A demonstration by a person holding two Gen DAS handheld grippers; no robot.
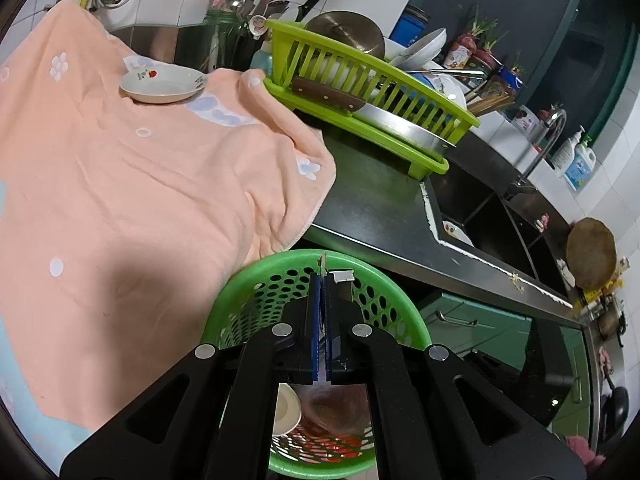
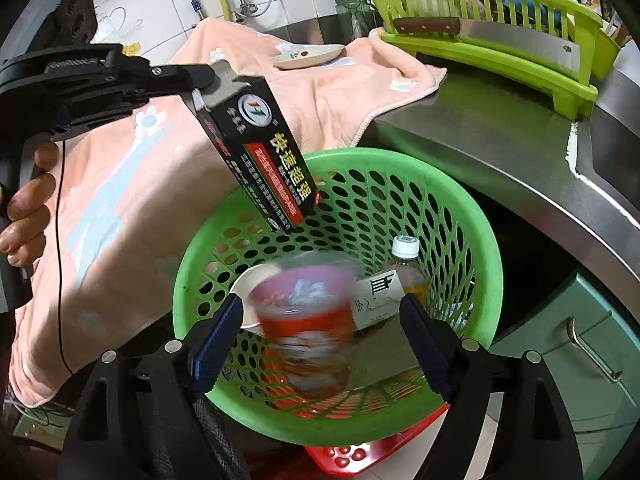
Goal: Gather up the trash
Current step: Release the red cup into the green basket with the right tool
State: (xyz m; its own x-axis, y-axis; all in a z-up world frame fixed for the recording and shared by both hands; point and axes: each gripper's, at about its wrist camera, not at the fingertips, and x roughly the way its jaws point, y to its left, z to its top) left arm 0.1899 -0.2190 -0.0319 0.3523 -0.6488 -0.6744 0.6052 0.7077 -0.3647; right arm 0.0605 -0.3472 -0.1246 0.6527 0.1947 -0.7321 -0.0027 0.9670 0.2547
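A green perforated basket (image 2: 460, 208) stands below the counter edge. It holds a bottle with a white cap (image 2: 406, 264), a white carton (image 2: 376, 296) and a white bowl (image 2: 244, 284). My left gripper (image 2: 218, 76) is shut on the top flap of a black glue box (image 2: 264, 152), which hangs tilted over the basket. In the left wrist view the left gripper (image 1: 322, 280) shows only a sliver of that flap (image 1: 321, 260) above the basket rim (image 1: 280, 264). My right gripper (image 2: 321, 308) stands open over the basket. A blurred red and pink cup (image 2: 308, 320) sits between its fingers, clear of both pads.
A peach towel (image 1: 140, 168) covers the counter on the left, with a small plate (image 1: 162, 86) on it. A lime dish rack (image 1: 372, 96) with a cleaver stands behind, a sink (image 1: 480, 216) to the right. Teal drawers (image 2: 580, 344) are below. A hand (image 2: 28, 208) grips the left handle.
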